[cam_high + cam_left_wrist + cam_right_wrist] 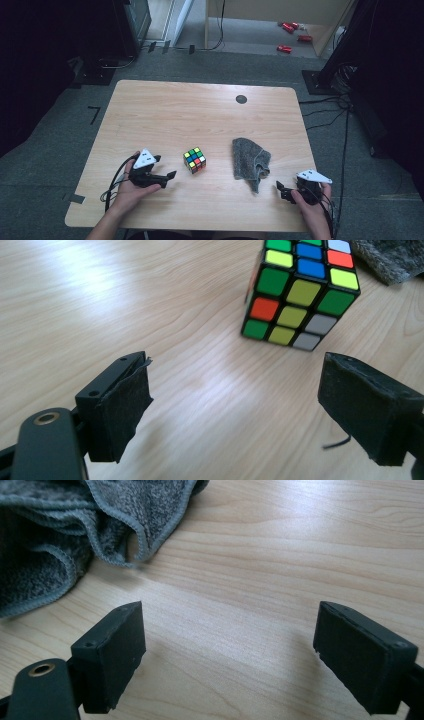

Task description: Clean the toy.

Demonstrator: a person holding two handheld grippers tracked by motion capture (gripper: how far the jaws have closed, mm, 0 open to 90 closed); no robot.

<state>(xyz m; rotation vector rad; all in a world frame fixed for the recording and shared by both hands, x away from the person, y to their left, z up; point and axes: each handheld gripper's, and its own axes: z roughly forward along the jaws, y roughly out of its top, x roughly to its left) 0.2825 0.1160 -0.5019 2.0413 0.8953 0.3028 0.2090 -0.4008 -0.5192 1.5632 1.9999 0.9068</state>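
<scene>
A scrambled colour cube (195, 160) stands on the wooden table (200, 115), a little left of its middle. My left gripper (169, 176) lies just left of the cube, open and apart from it, with nothing between its jaws. In the left gripper view the cube (300, 290) sits ahead of the wide-set jaws, toward the right. A crumpled grey cloth (250, 160) lies right of the cube. My right gripper (281, 190) rests near the table's front right, open and empty. In the right gripper view the cloth (75, 525) lies at the upper left, beyond the jaws.
A small black round spot (241, 99) marks the table's far side. Cables trail off the table by both hands. Dark equipment stands left and right of the table, and several red items (290, 35) lie on the floor behind.
</scene>
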